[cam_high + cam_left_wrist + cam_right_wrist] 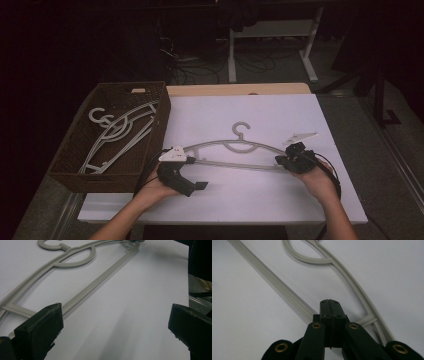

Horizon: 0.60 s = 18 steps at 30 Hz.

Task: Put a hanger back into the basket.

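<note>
A grey plastic hanger (226, 163) lies flat on the white table top (260, 197), hook pointing away from me. My left gripper (196, 172) sits at the hanger's left end, open, with only bare table between its wide jaws. In the left gripper view (113, 332) the hanger's bar (100, 282) runs past the left jaw. My right gripper (280, 160) is at the hanger's right end. Its jaws are shut pad to pad in the right gripper view (329, 302), over the hanger (272, 280), hiding part of the bar. I see nothing between them.
A brown wicker basket (162, 115) stands at the table's left side and holds several more grey hangers (117, 132). Beyond the table's far edge are white desk legs (232, 55) and cables on a dark floor.
</note>
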Tool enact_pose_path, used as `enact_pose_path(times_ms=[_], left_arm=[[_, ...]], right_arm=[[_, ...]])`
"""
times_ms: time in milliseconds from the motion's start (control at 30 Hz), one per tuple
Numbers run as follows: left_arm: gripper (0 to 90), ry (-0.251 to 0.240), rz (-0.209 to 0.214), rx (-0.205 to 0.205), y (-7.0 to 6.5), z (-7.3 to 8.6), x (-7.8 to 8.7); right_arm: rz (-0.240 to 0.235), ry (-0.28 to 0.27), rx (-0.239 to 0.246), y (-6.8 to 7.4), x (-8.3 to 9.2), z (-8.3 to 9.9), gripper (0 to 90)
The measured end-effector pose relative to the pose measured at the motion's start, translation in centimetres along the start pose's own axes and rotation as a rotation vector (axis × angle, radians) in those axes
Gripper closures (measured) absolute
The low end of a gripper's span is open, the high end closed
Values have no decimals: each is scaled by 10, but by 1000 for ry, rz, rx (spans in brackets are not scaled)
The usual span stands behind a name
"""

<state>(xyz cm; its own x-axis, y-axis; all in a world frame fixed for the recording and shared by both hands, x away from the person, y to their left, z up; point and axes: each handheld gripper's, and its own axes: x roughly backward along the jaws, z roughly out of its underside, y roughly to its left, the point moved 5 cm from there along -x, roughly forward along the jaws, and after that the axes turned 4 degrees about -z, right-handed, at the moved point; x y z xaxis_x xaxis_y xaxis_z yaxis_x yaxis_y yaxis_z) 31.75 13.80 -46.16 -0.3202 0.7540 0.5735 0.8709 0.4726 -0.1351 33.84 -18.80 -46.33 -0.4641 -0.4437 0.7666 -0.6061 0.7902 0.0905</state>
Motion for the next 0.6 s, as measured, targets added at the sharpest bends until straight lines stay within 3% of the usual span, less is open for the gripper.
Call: enact_pose_path(times_ms=[267,600], left_arm=[[0,-4,0,7,1,0,0],[0,-1,-4,3,2,0,0]], right_arm=[[2,26,-11,-1,-2,16,890],[11,50,-9,-4,-5,19,890]])
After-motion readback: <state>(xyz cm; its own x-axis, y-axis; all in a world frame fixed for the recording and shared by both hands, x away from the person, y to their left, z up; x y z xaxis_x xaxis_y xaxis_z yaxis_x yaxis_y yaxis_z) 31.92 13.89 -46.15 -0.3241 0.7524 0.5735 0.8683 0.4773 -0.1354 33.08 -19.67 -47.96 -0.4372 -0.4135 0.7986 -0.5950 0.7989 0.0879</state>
